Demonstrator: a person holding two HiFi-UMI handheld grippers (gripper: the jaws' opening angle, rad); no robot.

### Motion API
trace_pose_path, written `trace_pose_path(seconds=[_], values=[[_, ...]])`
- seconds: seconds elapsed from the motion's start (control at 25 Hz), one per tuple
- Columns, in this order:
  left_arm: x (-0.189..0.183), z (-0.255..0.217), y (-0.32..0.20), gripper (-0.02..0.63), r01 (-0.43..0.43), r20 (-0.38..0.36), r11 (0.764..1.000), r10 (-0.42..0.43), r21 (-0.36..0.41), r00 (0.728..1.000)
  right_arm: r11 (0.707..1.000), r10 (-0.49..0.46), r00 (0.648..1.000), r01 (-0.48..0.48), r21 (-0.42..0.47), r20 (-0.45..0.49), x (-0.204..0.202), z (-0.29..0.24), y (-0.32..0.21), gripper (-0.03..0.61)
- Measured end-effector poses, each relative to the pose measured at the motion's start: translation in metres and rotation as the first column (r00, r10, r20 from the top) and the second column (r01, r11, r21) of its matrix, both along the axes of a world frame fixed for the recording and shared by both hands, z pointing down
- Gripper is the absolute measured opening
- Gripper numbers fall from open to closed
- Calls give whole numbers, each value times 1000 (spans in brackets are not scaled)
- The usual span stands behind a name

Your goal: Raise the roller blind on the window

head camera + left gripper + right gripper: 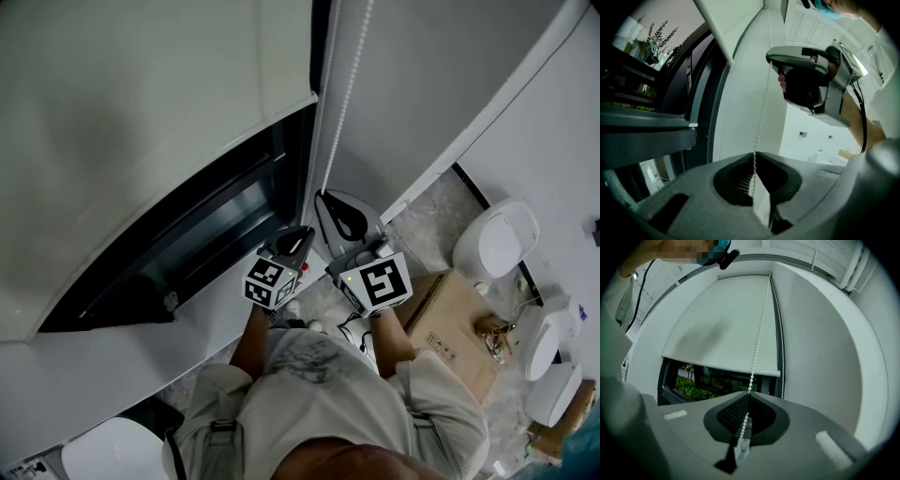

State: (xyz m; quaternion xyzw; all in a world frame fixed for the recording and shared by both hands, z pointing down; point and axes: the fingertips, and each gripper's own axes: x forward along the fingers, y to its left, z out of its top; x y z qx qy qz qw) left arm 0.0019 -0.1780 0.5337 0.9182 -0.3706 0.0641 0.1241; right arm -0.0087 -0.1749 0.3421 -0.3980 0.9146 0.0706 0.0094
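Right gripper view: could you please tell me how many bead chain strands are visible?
2. The near strand rises across the blind from the right gripper, shut on it; the far strand hangs along the blind's right edge.

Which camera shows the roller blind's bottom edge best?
The right gripper view: the roller blind faces it nearly whole, bottom edge clear above the window's uncovered strip. The head view sees it foreshortened; the left gripper view catches only its slanted edge.

no words or numbers are legible; the cardboard box (459, 314) carries only unreadable printed marks.
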Motion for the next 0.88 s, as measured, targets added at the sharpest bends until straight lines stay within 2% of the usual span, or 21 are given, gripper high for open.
trace_pose_path(seconds=[0.28,0.52,0.88], values=[[3,10,5,23,0,9,1000,0,-14,1000,1000,10,1000,-11,-17,-3,1,10,5,11],[-3,8,13,26,23,37,1000,-23,5,999,1000,9,1000,-9,-12,-3,2,8,12,11],[-13,-46,26,67,31,-19,996,-29,85,999,1000,3,1000,-3,-5,-6,2,9,9,11]])
